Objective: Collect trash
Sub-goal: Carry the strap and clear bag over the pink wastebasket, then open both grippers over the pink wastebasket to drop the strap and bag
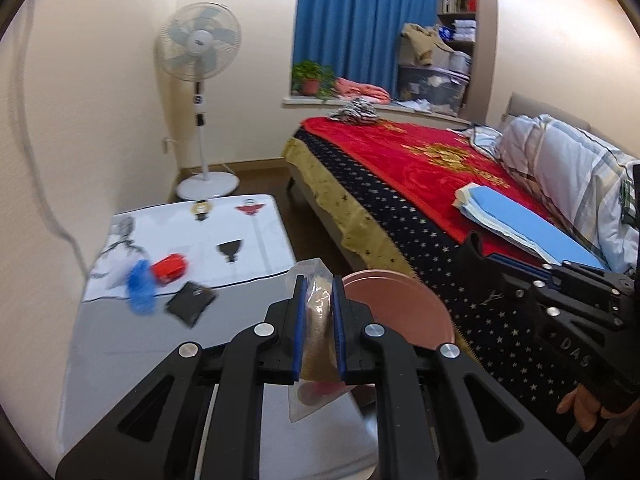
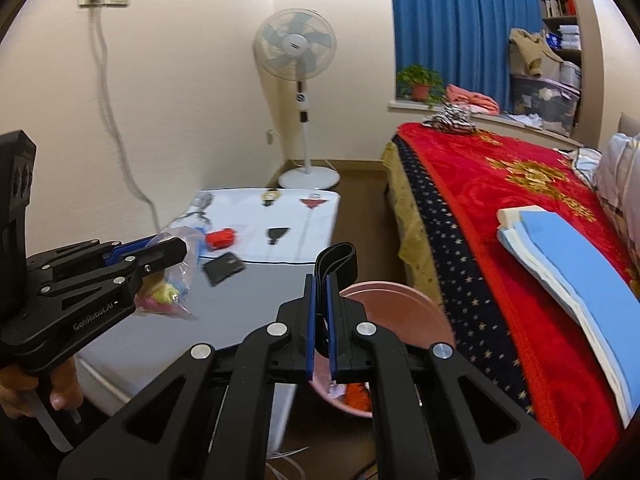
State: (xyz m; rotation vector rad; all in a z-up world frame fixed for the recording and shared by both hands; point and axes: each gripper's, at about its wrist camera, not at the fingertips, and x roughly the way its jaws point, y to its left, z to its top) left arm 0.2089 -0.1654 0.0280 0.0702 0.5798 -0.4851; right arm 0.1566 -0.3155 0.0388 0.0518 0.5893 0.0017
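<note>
My left gripper is shut on a clear plastic bag with brownish and pink bits inside. In the right wrist view that gripper comes in from the left with the bag hanging over the grey table. My right gripper is shut on a black strap that loops up above its fingertips. A pink bin stands just beyond and below both grippers, between the table and the bed, with orange scraps in it. The bin also shows behind the left fingers.
On the table's white cloth lie a blue crumpled thing, a red thing and a black wallet. A bed with a red blanket and a blue folder stack fills the right. A standing fan is in the corner.
</note>
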